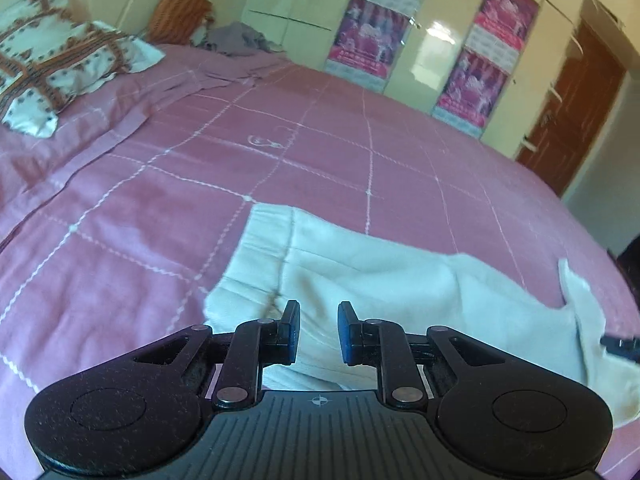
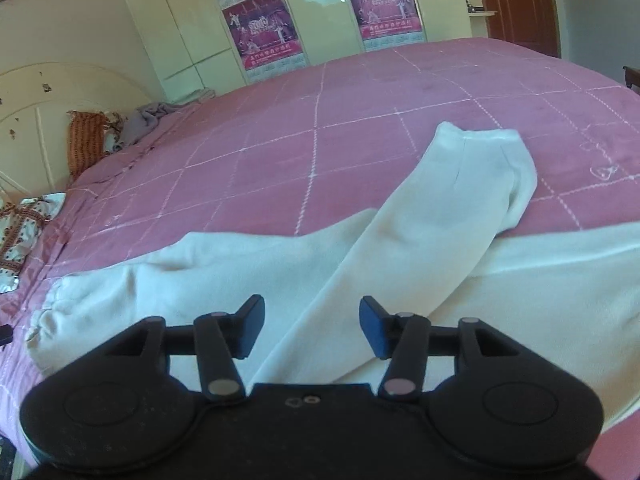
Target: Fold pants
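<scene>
White pants (image 1: pixel 400 280) lie flat on the pink bedspread (image 1: pixel 160 220), the waistband (image 1: pixel 256 248) toward the left. In the right wrist view one leg (image 2: pixel 432 208) is folded back across the rest of the pants (image 2: pixel 240 264), its cuff (image 2: pixel 480 136) pointing up the bed. My left gripper (image 1: pixel 319 332) hovers over the waist end. Its jaws are drawn close with only a narrow gap, and no cloth is pinched between them. My right gripper (image 2: pixel 312 330) stands open above the folded leg, its pads clear of the cloth. Its tip (image 1: pixel 622 346) shows at the right edge of the left wrist view.
Patterned pillows (image 1: pixel 52 68) and an orange cushion (image 1: pixel 180 8) lie at the head of the bed, beside a grey garment (image 1: pixel 236 40). Cream wardrobes with pink posters (image 2: pixel 260 32) line the far side. A brown door (image 2: pixel 516 0) stands at the right.
</scene>
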Motion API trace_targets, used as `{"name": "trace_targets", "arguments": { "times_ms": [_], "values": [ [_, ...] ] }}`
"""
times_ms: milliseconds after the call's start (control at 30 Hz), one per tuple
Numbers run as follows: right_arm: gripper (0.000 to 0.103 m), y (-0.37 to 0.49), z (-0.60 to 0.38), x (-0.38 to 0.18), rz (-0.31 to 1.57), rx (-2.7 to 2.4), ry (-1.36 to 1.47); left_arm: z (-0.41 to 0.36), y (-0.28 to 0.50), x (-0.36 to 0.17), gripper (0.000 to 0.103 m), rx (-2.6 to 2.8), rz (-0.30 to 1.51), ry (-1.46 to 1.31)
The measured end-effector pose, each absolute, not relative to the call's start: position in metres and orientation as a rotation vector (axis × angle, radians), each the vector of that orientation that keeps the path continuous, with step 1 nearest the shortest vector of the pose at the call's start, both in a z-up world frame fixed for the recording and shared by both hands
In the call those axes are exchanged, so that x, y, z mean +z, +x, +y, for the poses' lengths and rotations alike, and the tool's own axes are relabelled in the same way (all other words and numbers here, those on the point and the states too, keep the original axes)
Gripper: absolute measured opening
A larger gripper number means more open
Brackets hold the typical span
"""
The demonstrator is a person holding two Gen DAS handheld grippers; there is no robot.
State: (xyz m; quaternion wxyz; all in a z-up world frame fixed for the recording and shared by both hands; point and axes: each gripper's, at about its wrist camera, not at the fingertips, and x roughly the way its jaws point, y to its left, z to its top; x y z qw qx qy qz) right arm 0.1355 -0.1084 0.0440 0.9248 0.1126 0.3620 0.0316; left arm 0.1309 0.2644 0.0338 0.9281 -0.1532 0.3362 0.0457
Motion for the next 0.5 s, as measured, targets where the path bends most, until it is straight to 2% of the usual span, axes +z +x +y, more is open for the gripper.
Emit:
{"name": "trace_targets", "arguments": {
  "times_ms": [133,233,267,300,367,500],
  "values": [
    [0.065,0.188,-0.100,0.027,0.855,-0.017,0.124,0.225,0.158,0.007,0.019,0.084,0.804,-0.160],
    [0.064,0.200,-0.094,0.011,0.909,-0.047,0.006,0.211,0.154,-0.006,0.019,0.093,0.812,-0.081],
    [0.046,0.201,-0.094,0.008,0.925,-0.044,-0.015,0.211,0.151,-0.004,0.019,0.093,0.813,-0.086],
    [0.008,0.198,-0.097,0.008,0.928,-0.025,-0.017,0.213,0.149,-0.001,0.019,0.089,0.817,-0.098],
    [0.001,0.186,-0.108,0.012,0.917,0.009,0.028,0.216,0.145,0.003,0.019,0.073,0.821,-0.098],
    [0.001,0.130,-0.134,0.033,0.835,-0.009,0.085,0.228,0.140,-0.001,0.019,0.047,0.816,-0.150]
  ]
}}
